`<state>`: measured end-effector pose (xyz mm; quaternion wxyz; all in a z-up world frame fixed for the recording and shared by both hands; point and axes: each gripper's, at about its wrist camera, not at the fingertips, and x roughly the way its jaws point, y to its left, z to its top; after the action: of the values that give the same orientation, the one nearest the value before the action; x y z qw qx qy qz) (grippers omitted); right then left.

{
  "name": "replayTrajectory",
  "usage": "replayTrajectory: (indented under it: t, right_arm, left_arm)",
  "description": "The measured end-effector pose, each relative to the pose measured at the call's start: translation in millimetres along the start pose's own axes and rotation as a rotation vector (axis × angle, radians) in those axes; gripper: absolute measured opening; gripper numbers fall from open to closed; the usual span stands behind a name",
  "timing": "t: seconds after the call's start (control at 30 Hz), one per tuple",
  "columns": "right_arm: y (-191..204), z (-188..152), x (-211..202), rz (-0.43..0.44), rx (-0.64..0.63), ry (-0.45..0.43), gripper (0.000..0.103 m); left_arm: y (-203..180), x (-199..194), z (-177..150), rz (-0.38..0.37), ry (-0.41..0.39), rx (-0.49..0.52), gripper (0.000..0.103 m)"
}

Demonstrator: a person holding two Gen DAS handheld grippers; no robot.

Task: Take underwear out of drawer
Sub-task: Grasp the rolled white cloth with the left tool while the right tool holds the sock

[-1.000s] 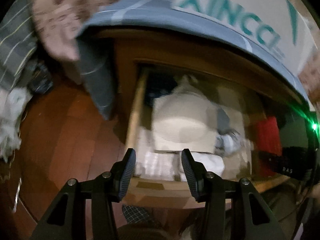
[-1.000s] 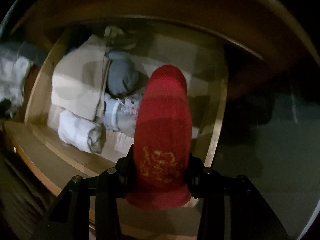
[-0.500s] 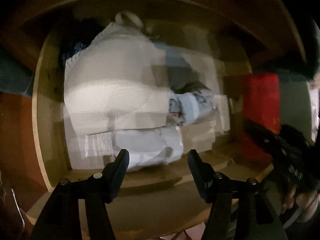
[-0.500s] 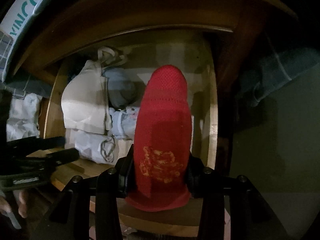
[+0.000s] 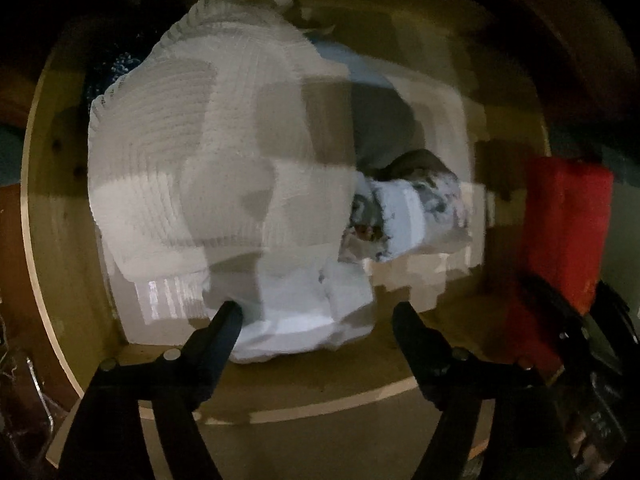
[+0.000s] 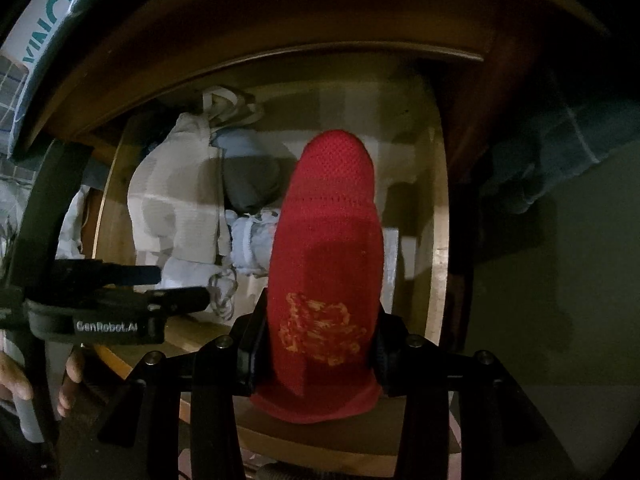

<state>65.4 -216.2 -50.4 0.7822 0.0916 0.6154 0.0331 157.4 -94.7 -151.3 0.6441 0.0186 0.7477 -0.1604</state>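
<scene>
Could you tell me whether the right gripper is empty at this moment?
No, the right gripper is clamped on a red garment with a yellow pattern, held above the open drawer.

Dim light here. Reddish-brown wood floor (image 5: 10,248) at my left view's left edge. Dark wood furniture frame (image 6: 280,28) arcs across the top of my right view, white box with teal lettering (image 6: 44,12) upper left, grey-green floor (image 6: 560,320) at right.

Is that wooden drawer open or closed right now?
Open: the drawer is pulled out, with folded clothes exposed inside.
</scene>
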Motion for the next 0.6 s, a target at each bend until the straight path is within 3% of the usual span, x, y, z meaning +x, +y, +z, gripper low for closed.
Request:
replayTrajectory:
  t: [0.3, 0.6]
  right_arm:
    - [0.1, 0.1, 0.5, 0.002, -0.005, 0.009, 0.039]
    - [0.1, 0.5, 1.1, 0.002, -0.004, 0.012, 0.040]
  left_arm:
    - [-4.4, 19.6, 10.5, 0.114, 0.066, -0.007, 0.082]
    - [14.2, 7.8, 14.0, 0.056, 0.040, -0.069, 0.075]
